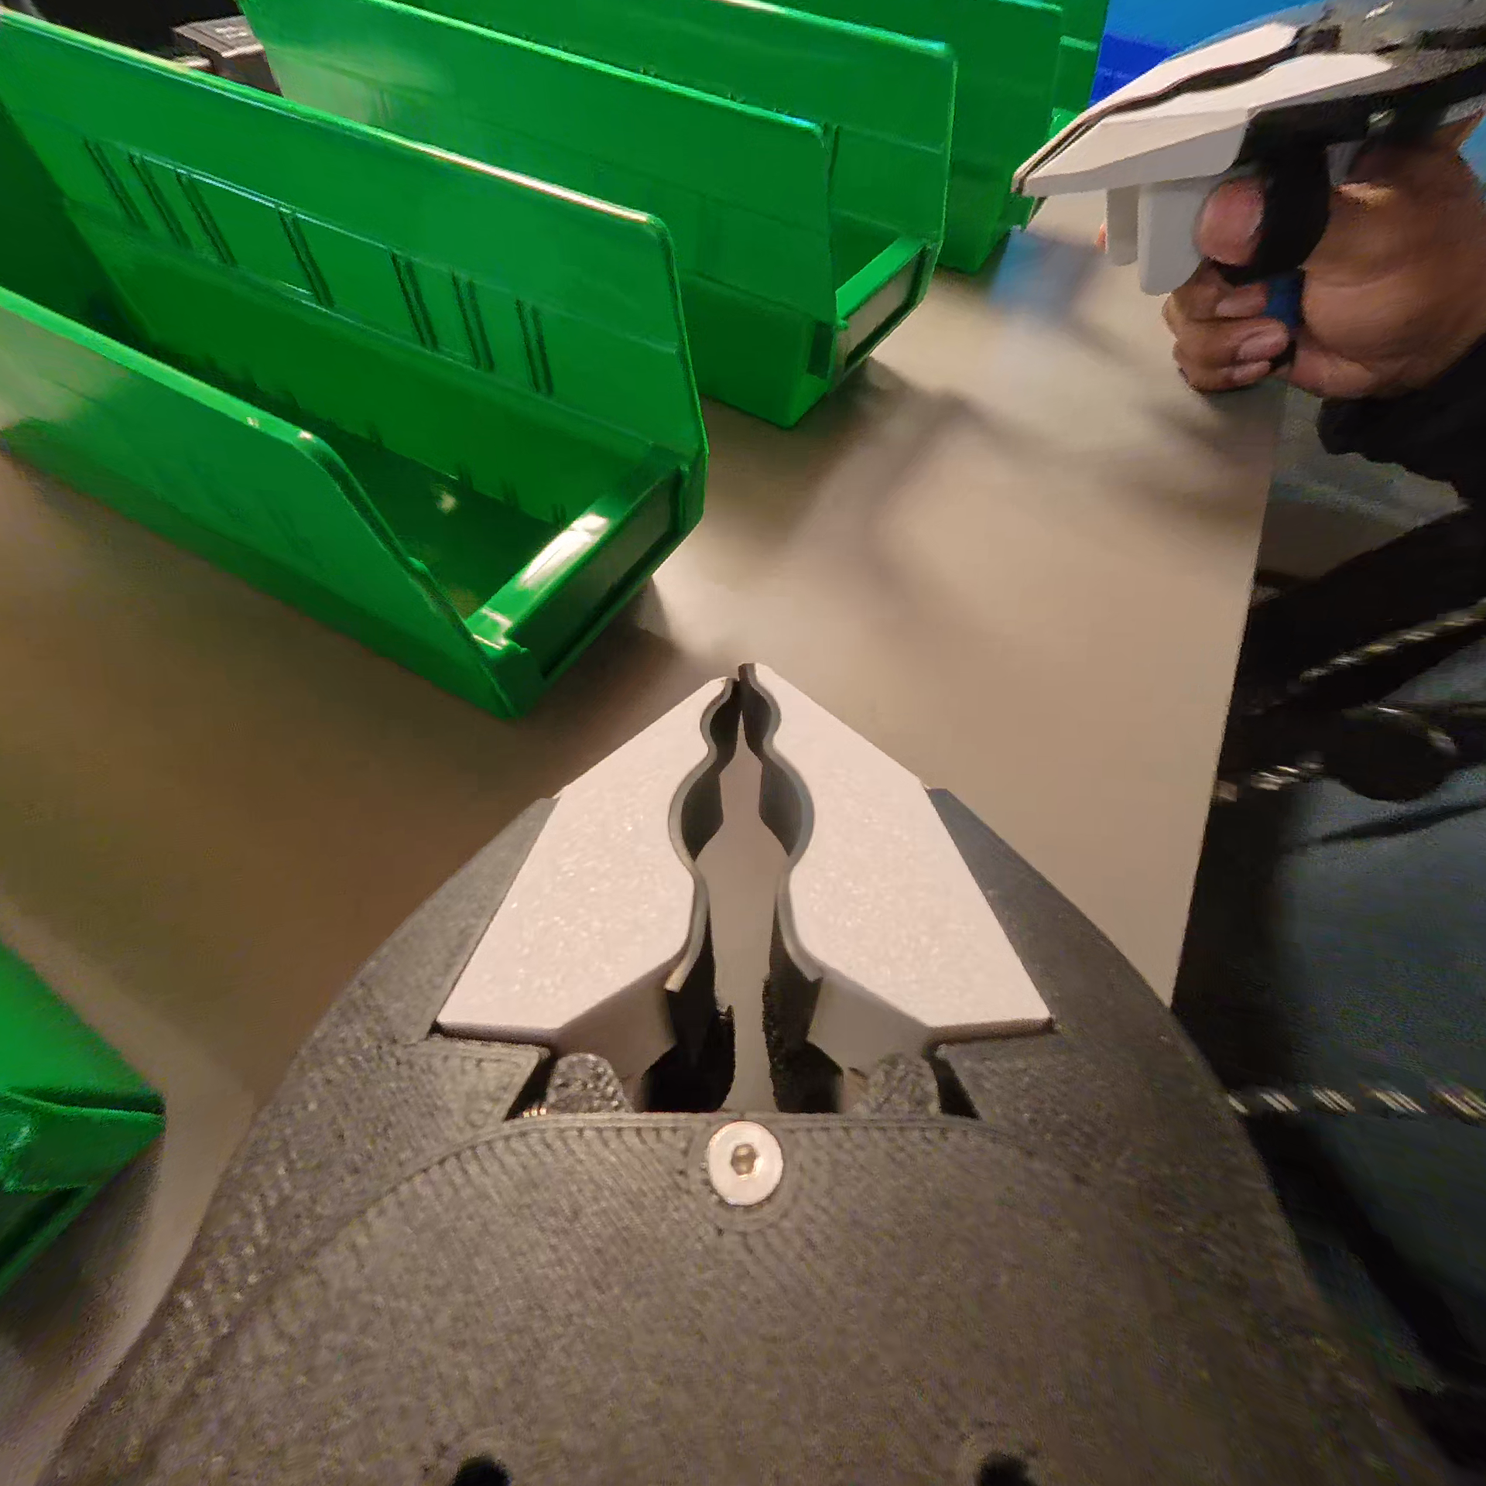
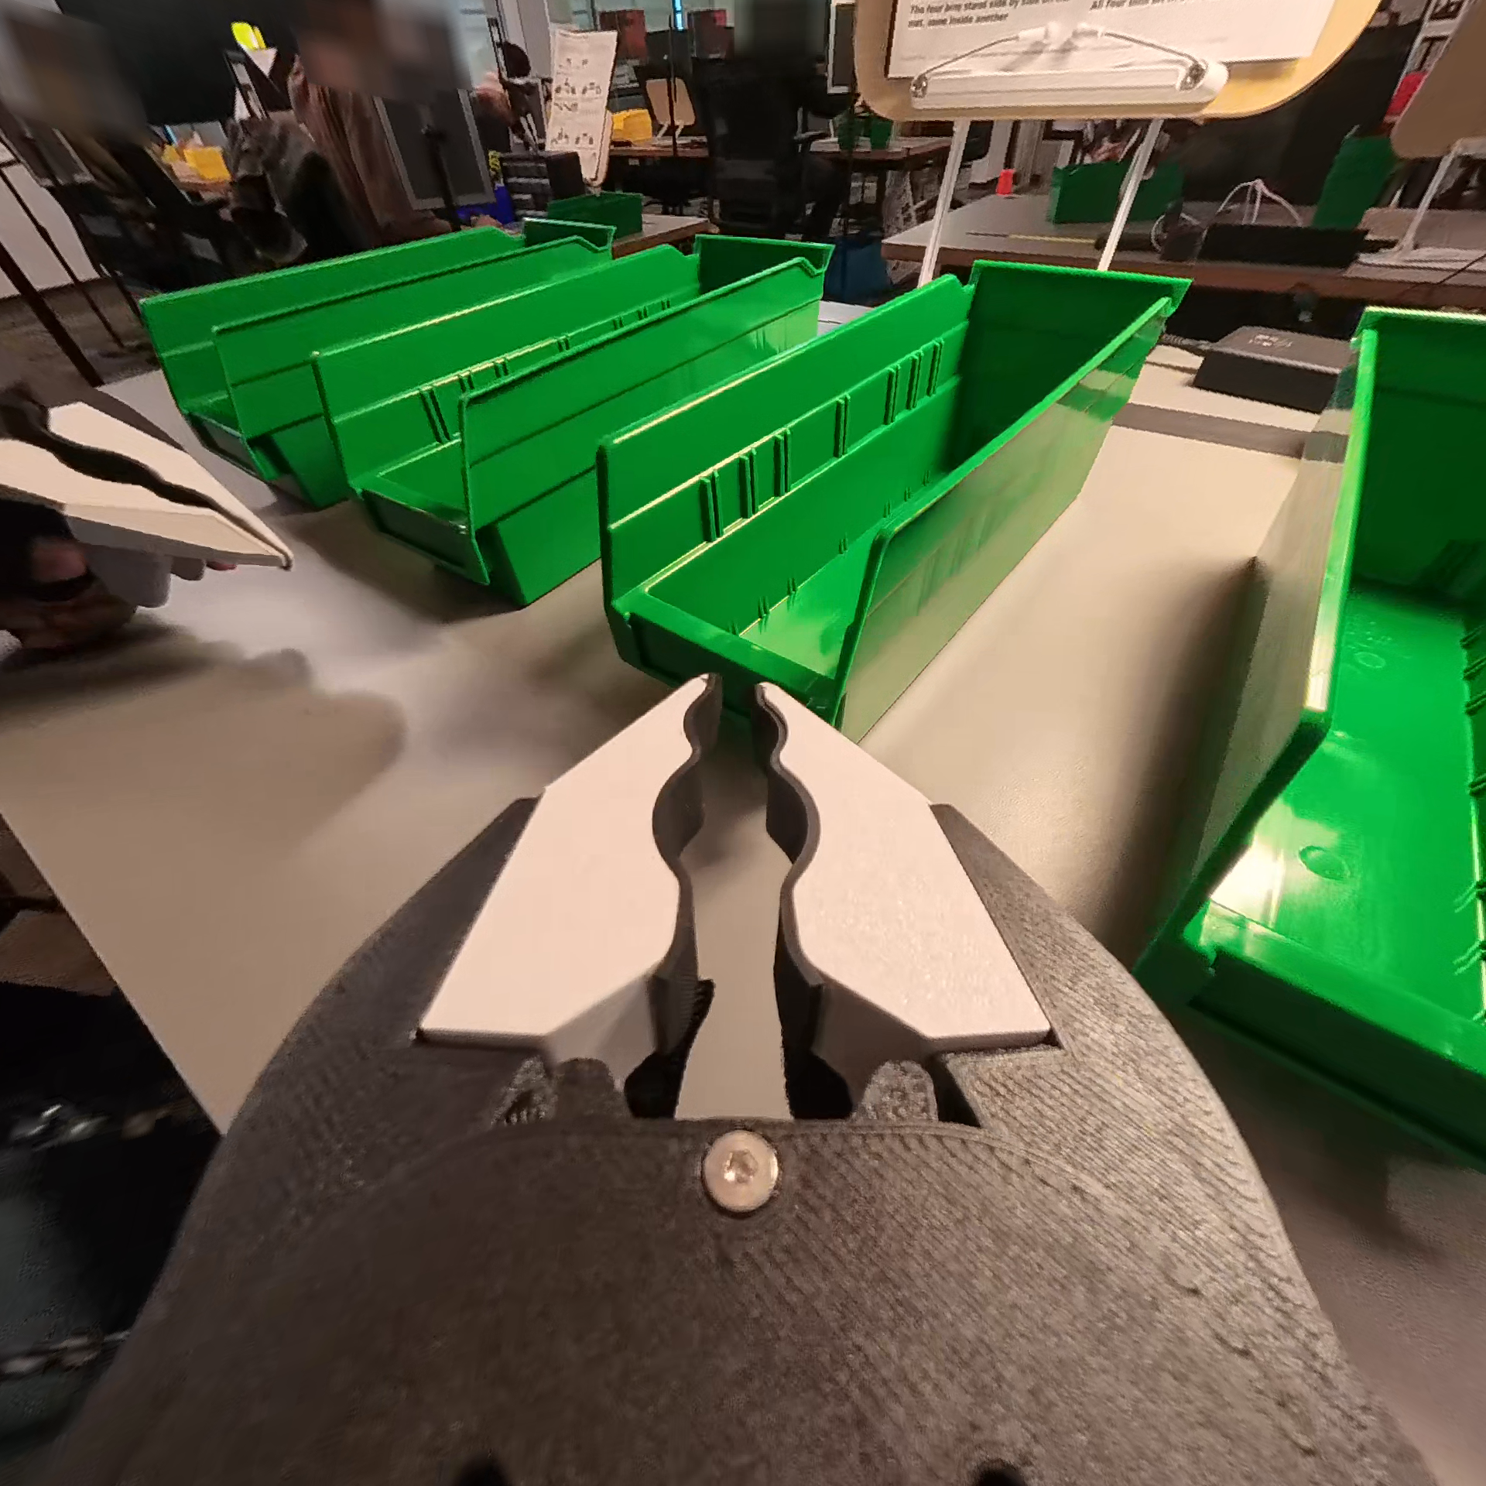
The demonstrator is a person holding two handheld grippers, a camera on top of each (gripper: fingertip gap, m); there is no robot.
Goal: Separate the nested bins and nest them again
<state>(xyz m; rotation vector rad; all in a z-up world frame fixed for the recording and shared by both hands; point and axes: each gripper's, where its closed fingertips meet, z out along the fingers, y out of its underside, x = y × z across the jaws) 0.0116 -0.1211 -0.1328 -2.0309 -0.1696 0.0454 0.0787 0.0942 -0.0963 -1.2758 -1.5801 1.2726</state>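
Right gripper (image 2: 733, 683) fingers stand a narrow slit apart at the front lip of the nearest green bin (image 2: 884, 515), at 12 o'clock in the right wrist view. Whether the pads (image 2: 784, 728) press on the lip cannot be told; the tips overlap its lower edge and hide the contact. Left gripper (image 1: 744, 675) has its fingertips touching with nothing between them, above bare table (image 1: 965, 563); a bin corner (image 1: 515, 643) lies near, at 10 o'clock.

Bin positions: the bins stand separated, side by side. Two bins (image 2: 418, 418) lie at 10 to 11 o'clock in the right wrist view, and another bin (image 2: 1367, 724) lies at 3 o'clock.

Probable faults:
- Slip. The lip is thin, glossy plastic. A bite taken only at the fingertips may let go when the bin is lifted.
- Tilt. The bin is long and would be held at one end only. The far end is likely to sag or drag on the table.
- Jamming. Tapered walls may wedge if the bin enters the next one skewed.
- Collision. A swinging far end could knock the neighbouring bins out of line.
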